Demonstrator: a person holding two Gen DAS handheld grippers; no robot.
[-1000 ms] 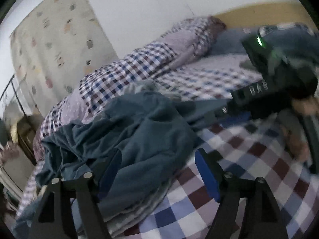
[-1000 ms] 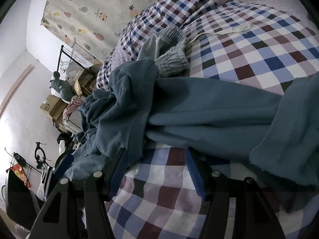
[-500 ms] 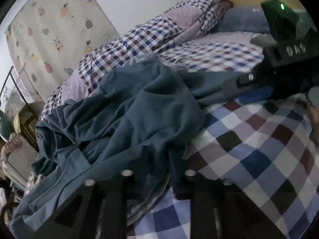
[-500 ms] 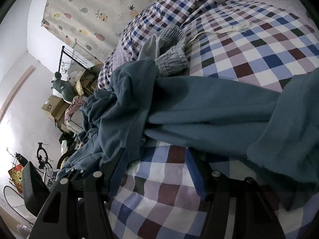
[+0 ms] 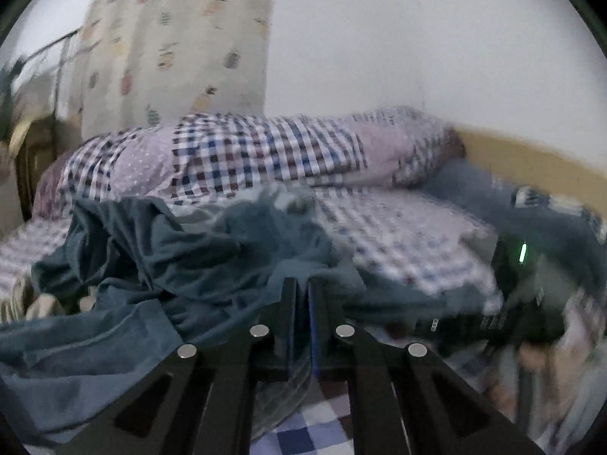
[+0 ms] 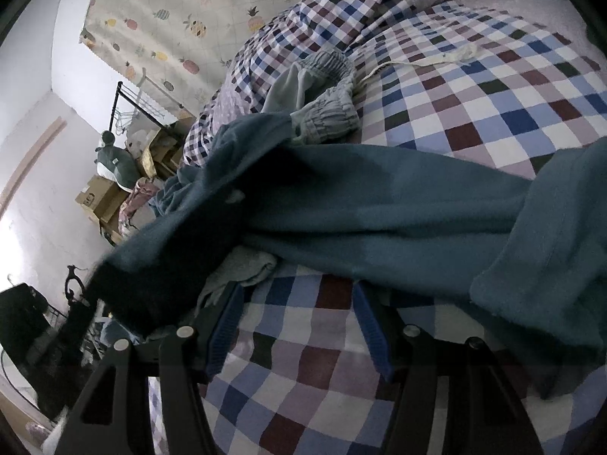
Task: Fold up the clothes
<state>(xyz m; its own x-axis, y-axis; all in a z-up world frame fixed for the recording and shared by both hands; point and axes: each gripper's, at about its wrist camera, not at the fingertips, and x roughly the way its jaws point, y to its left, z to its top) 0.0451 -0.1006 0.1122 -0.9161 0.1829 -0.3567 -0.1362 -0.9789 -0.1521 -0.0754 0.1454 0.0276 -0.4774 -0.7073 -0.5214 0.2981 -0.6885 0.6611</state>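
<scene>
A dark teal garment [image 5: 197, 265] lies crumpled on the checked bedsheet [image 5: 398, 235]. My left gripper [image 5: 302, 295] is shut on a fold of this teal cloth and lifts it off the bed. In the right wrist view the same teal garment [image 6: 398, 204] stretches across the sheet [image 6: 493, 106], with its sleeve end draped at the right. My right gripper [image 6: 299, 303] stands open just under the garment's near edge, nothing between its blue pads [image 6: 224, 326]. The right gripper's black body [image 5: 523, 295] shows at the right of the left wrist view.
A pale grey garment with an elastic waistband [image 6: 322, 98] lies behind the teal one, a white cord [image 6: 428, 60] beside it. A rolled checked quilt [image 5: 265, 151] runs along the wall. Boxes and a clothes rack [image 6: 125, 144] stand off the bed's left end.
My left gripper went from open to shut on the teal cloth and has risen, tilting up toward the wall. The teal fabric rose at the left of the right wrist view.
</scene>
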